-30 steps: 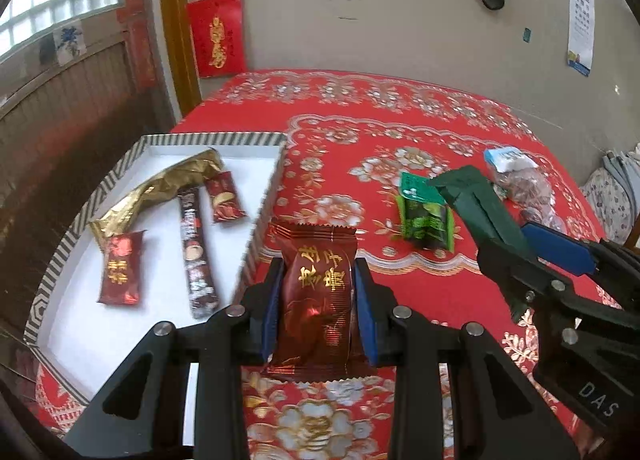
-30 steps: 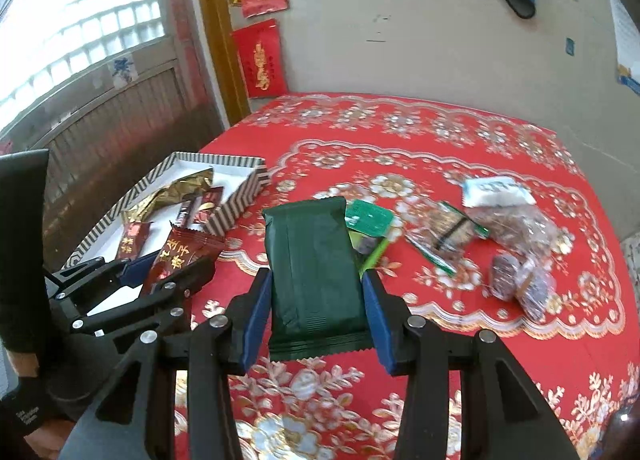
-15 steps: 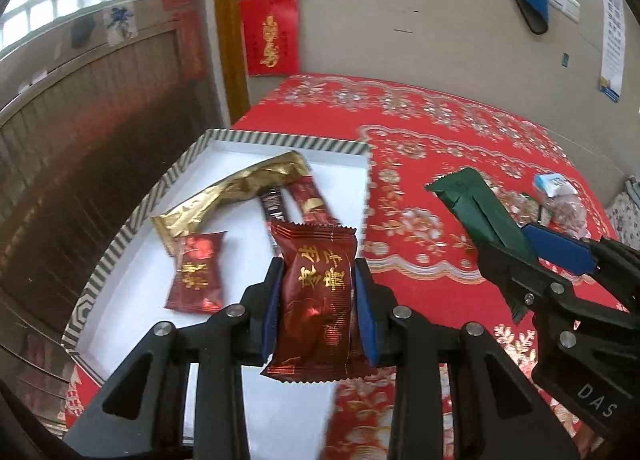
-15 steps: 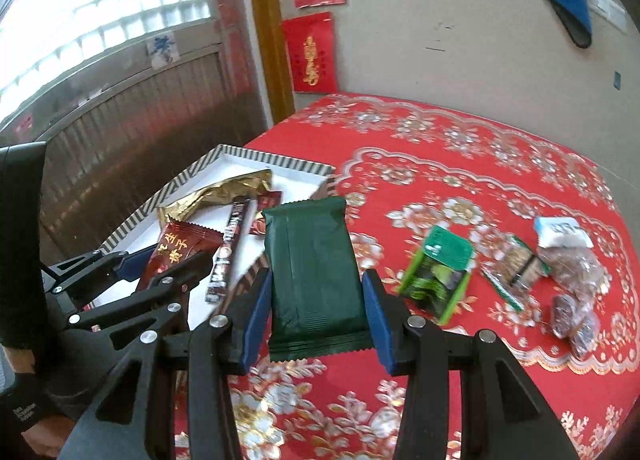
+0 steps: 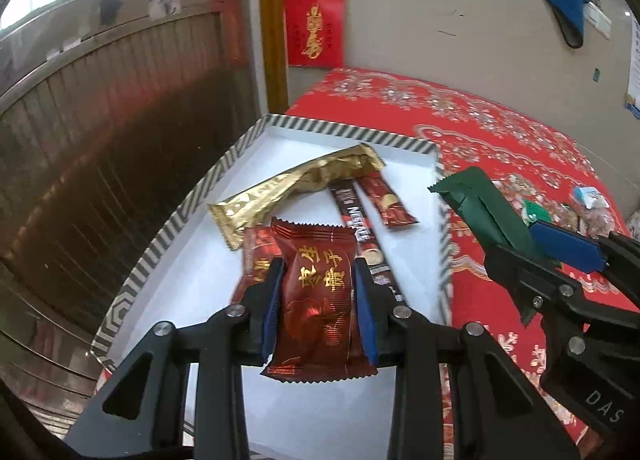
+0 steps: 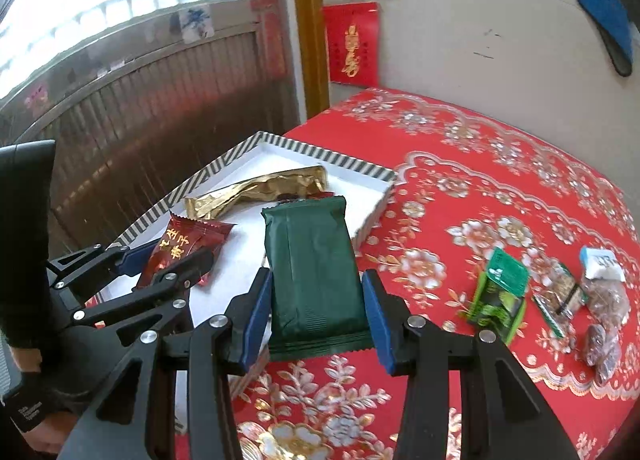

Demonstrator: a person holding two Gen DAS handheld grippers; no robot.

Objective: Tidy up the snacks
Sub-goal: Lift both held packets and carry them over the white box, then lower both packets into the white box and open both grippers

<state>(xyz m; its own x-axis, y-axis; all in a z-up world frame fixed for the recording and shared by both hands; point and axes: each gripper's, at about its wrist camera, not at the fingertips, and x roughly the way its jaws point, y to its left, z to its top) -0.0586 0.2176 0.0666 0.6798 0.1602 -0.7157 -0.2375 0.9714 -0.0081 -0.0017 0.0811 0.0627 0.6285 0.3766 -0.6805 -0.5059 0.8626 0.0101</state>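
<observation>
My left gripper (image 5: 319,306) is shut on a dark red snack packet (image 5: 318,292) with gold characters, held above the white inside of the striped-rim tray (image 5: 336,127). In the tray lie a gold wrapper (image 5: 296,183), a dark Nestle stick (image 5: 356,219), a short red stick (image 5: 386,199) and a red packet (image 5: 256,256). My right gripper (image 6: 316,316) is shut on a dark green packet (image 6: 314,272), which hangs over the tray's right rim (image 6: 372,219). The left gripper (image 6: 160,264) with its red packet (image 6: 184,244) shows at the left of the right wrist view.
Loose snacks lie on the red floral tablecloth (image 6: 500,187) to the right: a green box (image 6: 500,296), a striped packet (image 6: 560,300), a white-labelled bag (image 6: 604,264) and dark wrapped sweets (image 6: 600,344). A dark railing and a wall stand behind the tray. A gloved hand (image 6: 32,412) holds the left gripper.
Both grippers have carried their packets leftward from over the tablecloth to the tray. The red packet now hangs over the tray's inside, the green one at its right rim.
</observation>
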